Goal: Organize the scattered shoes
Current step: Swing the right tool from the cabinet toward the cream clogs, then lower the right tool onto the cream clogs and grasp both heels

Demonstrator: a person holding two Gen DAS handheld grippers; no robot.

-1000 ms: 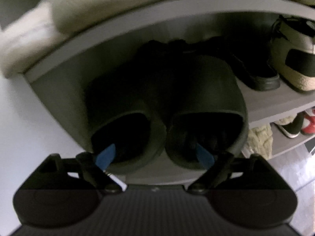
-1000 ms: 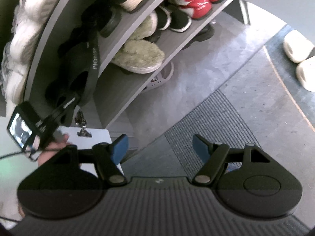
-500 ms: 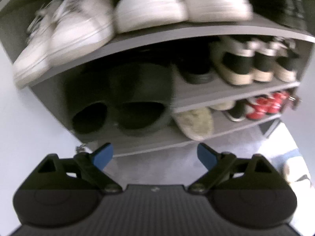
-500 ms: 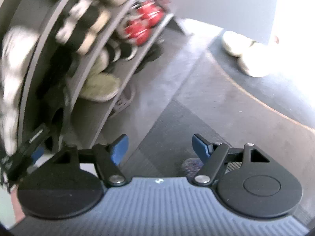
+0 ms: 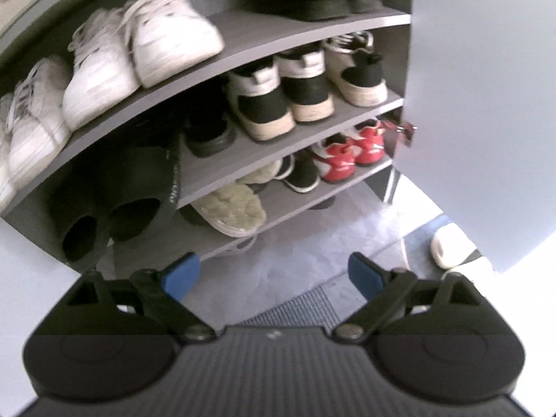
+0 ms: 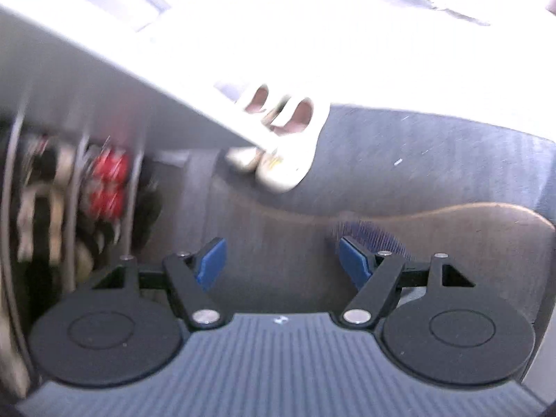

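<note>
Black slides (image 5: 114, 208) shelved, strap lettering illegible | left hand-held gripper (image 5: 272, 274) spread | right hand-held gripper (image 6: 283, 260) spread

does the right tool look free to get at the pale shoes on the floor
Probably yes. The right tool is open and empty, and bare floor lies between it and the pale shoes; only the grey panel overlaps their far side.

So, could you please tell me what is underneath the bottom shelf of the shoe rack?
Under the bottom shelf, a light strappy shoe and a dark shoe peek out on the grey floor. The shelf covers most of each, so their type is unclear.
</note>
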